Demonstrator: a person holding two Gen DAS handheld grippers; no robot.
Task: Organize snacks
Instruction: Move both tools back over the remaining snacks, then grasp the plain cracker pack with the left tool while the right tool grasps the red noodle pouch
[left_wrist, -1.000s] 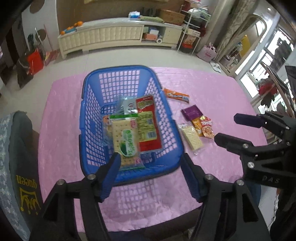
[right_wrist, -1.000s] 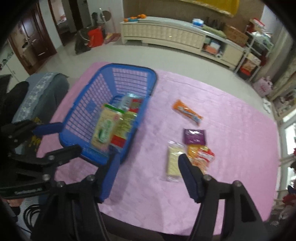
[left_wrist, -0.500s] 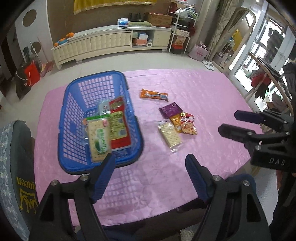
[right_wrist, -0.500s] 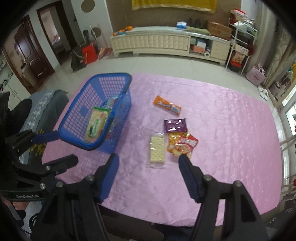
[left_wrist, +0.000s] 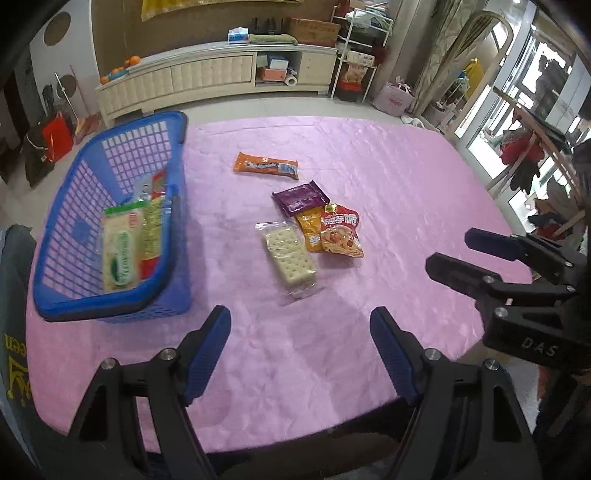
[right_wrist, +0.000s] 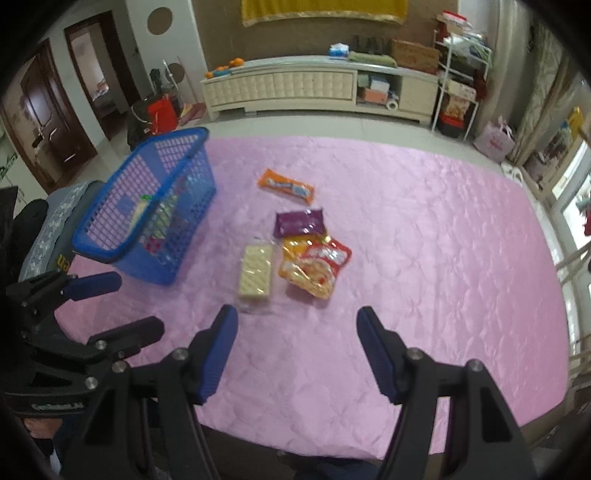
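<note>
Your left gripper hovers over the near part of the pink tablecloth, jaws spread wide and empty, touching nothing. Your right gripper hangs beside it, likewise released and empty. Just beyond the fingertips lies a clear-wrapped cracker pack; touching its right side is a red-and-yellow snack bag, with a purple packet just behind and an orange bar farther back, apart from the rest. To the left stands the blue basket, upright on the cloth. Inside it rest a green-labelled cracker pack, a red-and-yellow packet beside it, and a pale wrapper toward the far wall.
</note>
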